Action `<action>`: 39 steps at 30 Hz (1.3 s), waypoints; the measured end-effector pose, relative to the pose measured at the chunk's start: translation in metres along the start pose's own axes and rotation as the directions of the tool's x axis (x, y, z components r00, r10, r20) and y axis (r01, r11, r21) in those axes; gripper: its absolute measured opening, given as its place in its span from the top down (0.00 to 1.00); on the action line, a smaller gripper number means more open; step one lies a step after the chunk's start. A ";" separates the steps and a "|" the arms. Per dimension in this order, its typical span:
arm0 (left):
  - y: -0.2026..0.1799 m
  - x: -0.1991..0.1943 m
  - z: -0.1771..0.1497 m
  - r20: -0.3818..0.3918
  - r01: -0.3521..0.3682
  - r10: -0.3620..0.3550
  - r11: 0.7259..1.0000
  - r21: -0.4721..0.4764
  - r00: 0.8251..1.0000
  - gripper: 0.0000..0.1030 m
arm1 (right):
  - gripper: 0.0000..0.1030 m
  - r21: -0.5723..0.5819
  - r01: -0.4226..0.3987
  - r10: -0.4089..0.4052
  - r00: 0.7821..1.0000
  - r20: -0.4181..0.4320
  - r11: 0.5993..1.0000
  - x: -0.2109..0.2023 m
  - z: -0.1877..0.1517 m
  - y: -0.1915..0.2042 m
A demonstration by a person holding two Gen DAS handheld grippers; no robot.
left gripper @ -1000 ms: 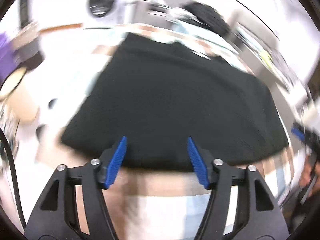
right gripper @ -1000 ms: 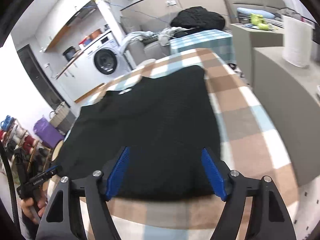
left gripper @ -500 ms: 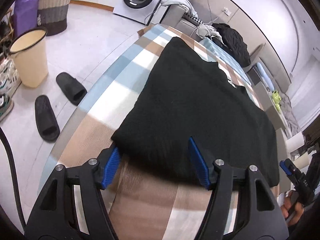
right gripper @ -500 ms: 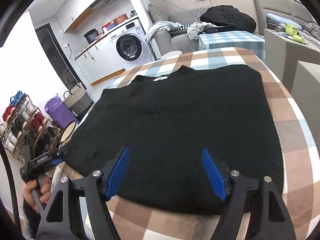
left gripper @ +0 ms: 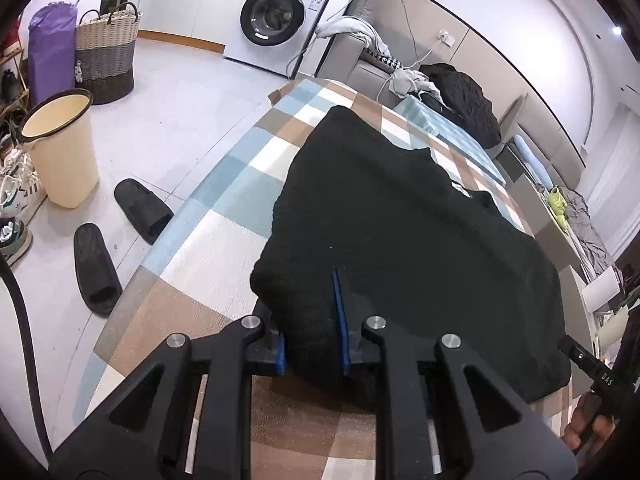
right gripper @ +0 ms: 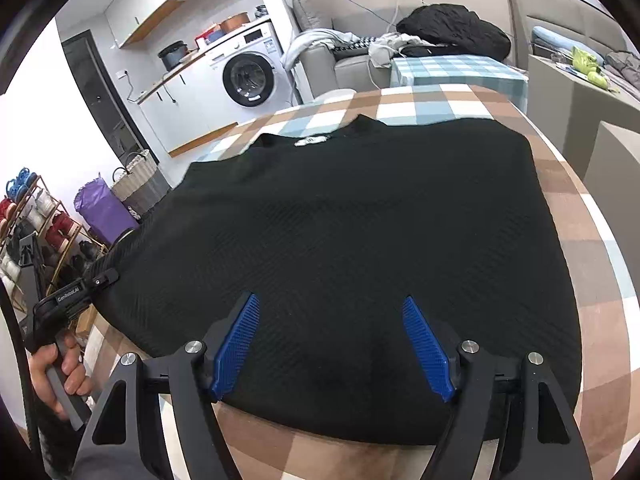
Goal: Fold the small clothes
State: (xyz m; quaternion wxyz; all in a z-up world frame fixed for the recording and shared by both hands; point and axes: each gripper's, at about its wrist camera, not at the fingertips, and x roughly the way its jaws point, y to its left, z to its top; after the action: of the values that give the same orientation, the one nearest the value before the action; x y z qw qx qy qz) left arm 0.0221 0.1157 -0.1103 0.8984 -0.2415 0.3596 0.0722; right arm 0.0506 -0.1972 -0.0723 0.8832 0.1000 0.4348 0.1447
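A black knit top (right gripper: 352, 240) lies flat on the checked tablecloth (right gripper: 576, 216), white neck label (right gripper: 310, 141) at the far side. It also shows in the left wrist view (left gripper: 400, 232). My left gripper (left gripper: 310, 320) is shut on the near left hem corner of the top, bunching the fabric between its blue pads (left gripper: 339, 312). It also shows at the left in the right wrist view (right gripper: 80, 292). My right gripper (right gripper: 332, 344) is open, its blue pads (right gripper: 236, 344) over the near hem, fabric between them.
Off the table's left side the floor holds a cream bin (left gripper: 60, 152), two black slippers (left gripper: 96, 268), a wicker basket (left gripper: 106, 54) and a washing machine (left gripper: 276, 20). A sofa with clothes (right gripper: 452, 32) stands behind the table. A grey cabinet (right gripper: 580, 92) is at the right.
My left gripper moved in onto the near left hem corner and shut on it. My right gripper came closer over the near hem and stayed open.
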 end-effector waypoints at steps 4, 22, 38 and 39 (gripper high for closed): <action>-0.014 -0.011 0.005 0.039 -0.006 0.004 0.999 0.051 0.999 0.86 | 0.27 0.015 0.009 -0.009 1.000 0.006 1.000 -0.003 -0.001 -0.008; -0.290 0.009 -0.046 -0.251 0.477 -0.407 0.697 0.536 0.878 0.89 | 0.27 0.145 0.102 -0.111 0.993 0.052 0.984 -0.041 -0.017 -0.061; -0.179 -0.013 -0.036 -0.159 0.340 -0.301 0.844 0.414 0.940 0.41 | 0.27 0.160 -0.113 0.116 0.993 -0.011 0.981 -0.015 -0.002 -0.044; -0.168 -0.012 -0.033 -0.147 0.316 -0.280 0.863 0.395 0.949 0.41 | 0.27 0.160 -0.142 0.149 0.988 -0.032 0.977 -0.005 -0.002 -0.038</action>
State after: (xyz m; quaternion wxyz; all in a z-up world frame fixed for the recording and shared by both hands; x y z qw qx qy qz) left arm 0.0444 -0.0464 -0.0590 0.9133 -0.1014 0.3625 -0.1555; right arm 0.0526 -0.2348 -0.0809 0.8498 0.1978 0.4556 0.1762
